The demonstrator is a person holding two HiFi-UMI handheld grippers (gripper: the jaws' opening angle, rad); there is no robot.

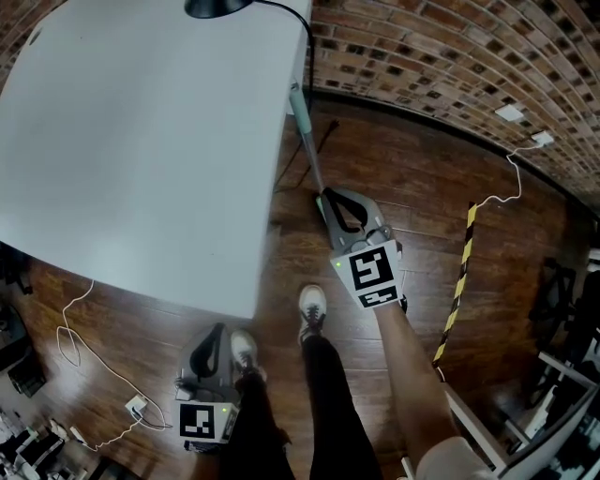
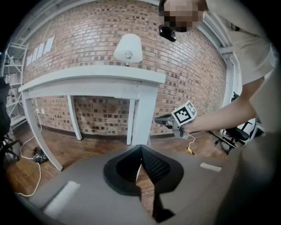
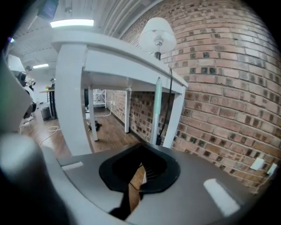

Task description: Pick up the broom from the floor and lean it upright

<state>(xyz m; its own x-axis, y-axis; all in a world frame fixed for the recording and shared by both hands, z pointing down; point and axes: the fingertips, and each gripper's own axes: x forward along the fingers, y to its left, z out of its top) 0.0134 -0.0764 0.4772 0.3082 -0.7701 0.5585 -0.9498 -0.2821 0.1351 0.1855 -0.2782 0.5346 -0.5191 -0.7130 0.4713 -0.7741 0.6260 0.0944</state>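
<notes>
The broom [image 1: 302, 111] stands upright with its pale green grip leaning on the corner of the white table [image 1: 141, 141]. Its thin pole runs down to the wooden floor just ahead of my right gripper [image 1: 325, 199]. In the right gripper view the broom [image 3: 157, 110] rises beyond my right gripper [image 3: 141, 151], apart from it, and the jaws are shut with nothing between them. My left gripper [image 1: 217, 330] hangs low beside the person's left foot, away from the broom. In its own view the left gripper [image 2: 140, 149] is shut and empty. The broom's head is hidden.
A lamp [image 1: 217, 7] stands on the table's far edge, its black cable dropping by the broom. A brick wall [image 1: 450, 56] runs behind. White cables [image 1: 70, 337] lie on the floor at left, a yellow-black strip [image 1: 459, 272] at right, chairs at far right.
</notes>
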